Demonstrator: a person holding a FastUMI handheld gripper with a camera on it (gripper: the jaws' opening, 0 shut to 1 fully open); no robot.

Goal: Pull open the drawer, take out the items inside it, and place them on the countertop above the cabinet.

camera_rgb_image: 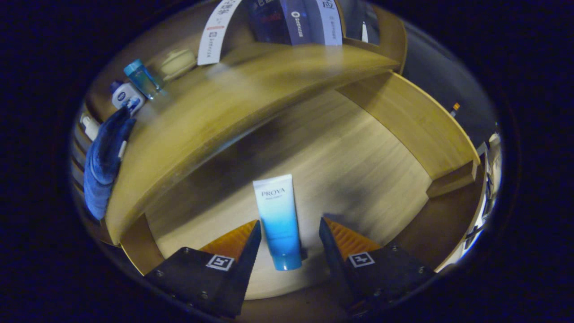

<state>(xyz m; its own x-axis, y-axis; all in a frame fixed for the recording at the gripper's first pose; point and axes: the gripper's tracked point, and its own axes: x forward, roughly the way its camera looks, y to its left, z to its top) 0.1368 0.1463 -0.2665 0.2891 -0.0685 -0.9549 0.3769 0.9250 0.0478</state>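
- Claw [290, 233]: both fingers reach forward into the pulled-out drawer, spread apart, with a gap on each side of the tube; released, grasping nothing.
- Tube [279, 220]: white at the far end, shading to blue toward its cap, which points back toward the camera. It lies flat on the drawer floor, between the two fingers, closer to the left finger than the right; contact with either finger is not evident.
- Drawer [417, 121]: open, light wood, with its floor bare around the tube. Its side wall runs along the right, and a shadow falls across the floor ahead of the fingers.
- Counter [251, 94]: wooden top directly above and beyond the drawer, its front edge overhanging the drawer's far part.
- Blue cloth [105, 161]: draped over the counter's left end, hanging down its side.
- Blue-capped bottle [142, 78]: upright at the counter's far left, beyond the cloth.
- White bottle [125, 95]: stands just beside the blue-capped one, near the cloth.
- Pale round container [178, 63]: sits farther back on the counter; details too blurred to tell.
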